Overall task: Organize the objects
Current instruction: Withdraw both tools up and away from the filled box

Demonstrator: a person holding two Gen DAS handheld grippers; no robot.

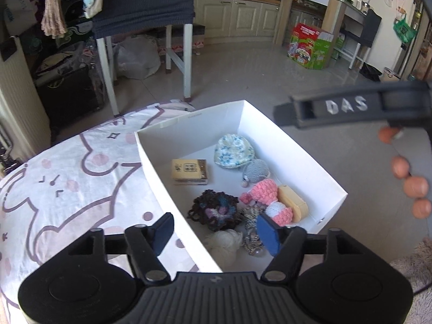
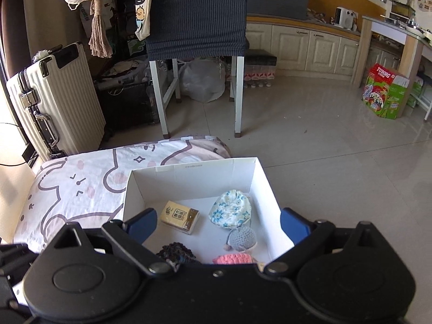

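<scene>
Both tongs, the left tongs (image 1: 214, 232) and the right tongs (image 2: 218, 225), hang apart and empty over one white box (image 1: 162, 167) that rests on a printed bedcover (image 1: 67, 178). In both views the box holds one yellow tissue pack (image 1: 189, 172), one floral pouch (image 1: 234, 150), one grey crochet piece (image 1: 256, 171), one pink crochet toy (image 1: 266, 197) and one dark crochet piece (image 1: 214, 209). Only the left wrist view shows the wooden block (image 1: 293, 202), the white yarn tuft (image 1: 224, 243), a beaded strand (image 1: 252, 232) and orange beads (image 1: 415, 186); only the right shows the suitcase (image 2: 59, 100).
</scene>
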